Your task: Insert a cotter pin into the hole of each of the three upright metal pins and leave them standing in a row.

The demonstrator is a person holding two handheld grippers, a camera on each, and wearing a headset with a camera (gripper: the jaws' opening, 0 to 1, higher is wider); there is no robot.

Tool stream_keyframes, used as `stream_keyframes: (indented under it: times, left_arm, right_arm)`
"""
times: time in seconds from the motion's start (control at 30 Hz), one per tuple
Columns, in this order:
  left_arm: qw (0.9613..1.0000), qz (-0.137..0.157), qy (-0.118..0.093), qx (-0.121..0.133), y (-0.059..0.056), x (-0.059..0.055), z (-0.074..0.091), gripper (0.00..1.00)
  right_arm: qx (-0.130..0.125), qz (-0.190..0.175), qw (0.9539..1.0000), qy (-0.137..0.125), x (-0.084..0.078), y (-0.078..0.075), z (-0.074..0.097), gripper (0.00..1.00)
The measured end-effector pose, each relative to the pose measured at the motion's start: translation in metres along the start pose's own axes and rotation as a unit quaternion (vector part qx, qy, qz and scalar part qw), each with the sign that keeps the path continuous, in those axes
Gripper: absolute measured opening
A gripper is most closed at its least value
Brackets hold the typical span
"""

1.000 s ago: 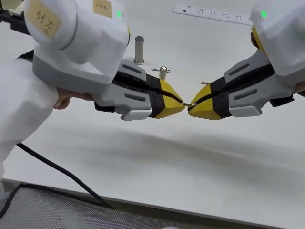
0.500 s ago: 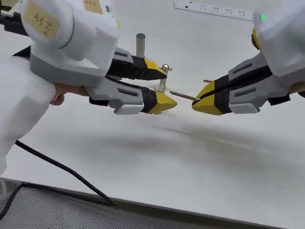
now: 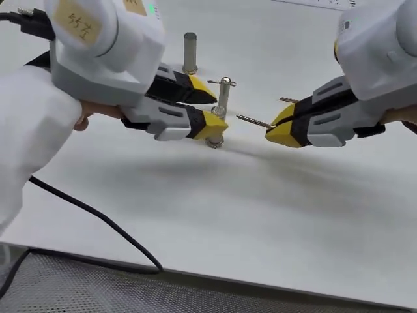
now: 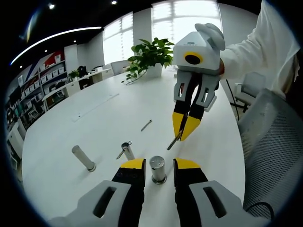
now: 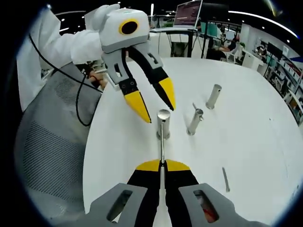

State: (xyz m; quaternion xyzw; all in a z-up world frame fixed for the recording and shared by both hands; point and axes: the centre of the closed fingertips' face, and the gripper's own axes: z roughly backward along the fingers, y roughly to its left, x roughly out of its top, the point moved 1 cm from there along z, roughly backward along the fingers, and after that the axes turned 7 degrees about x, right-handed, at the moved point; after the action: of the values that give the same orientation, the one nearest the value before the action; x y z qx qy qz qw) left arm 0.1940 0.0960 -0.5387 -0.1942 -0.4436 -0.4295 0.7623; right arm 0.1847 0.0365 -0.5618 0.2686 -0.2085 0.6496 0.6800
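Well back from the tabletop's (image 3: 247, 215) near edge, the left gripper (image 4: 160, 163) stands wide open astride the nearest metal pin (image 5: 163, 115). The right gripper (image 3: 270, 134) pinches a cotter pin (image 3: 253, 121) aimed at its top; alignment is hard to judge here, so an off-line push could topple the unheld pin.

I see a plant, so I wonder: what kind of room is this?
Probably an office or meeting room: a long white table with a potted plant by tall windows, a mesh office chair beside it, and a computer screen farther back.
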Motion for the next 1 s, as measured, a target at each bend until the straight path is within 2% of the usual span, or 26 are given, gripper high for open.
stream_keyframes:
  times: [0.37,0.43,0.73,1.0]
  left_arm:
    - [0.9999,0.005,0.009,-0.006,-0.0008,0.0002,-0.0075,0.10]
    - [0.9997,0.019,0.011,-0.010,-0.0010,0.0014,-0.0074,0.10]
    - [0.9997,0.020,0.013,-0.007,0.0004,0.0001,-0.0076,0.10]
    - [0.9995,0.027,0.014,-0.002,0.0031,-0.0007,-0.0084,0.10]
  right_arm:
    - [0.000,0.006,1.0000,0.002,0.0029,-0.0056,-0.0052,0.00]
    - [0.000,0.009,1.0000,0.003,0.0039,-0.0059,-0.0053,0.00]
    - [0.000,0.022,0.9996,0.017,0.0028,-0.0065,-0.0066,0.00]
    - [-0.003,0.025,0.9996,0.012,0.0075,-0.0069,-0.0081,0.00]
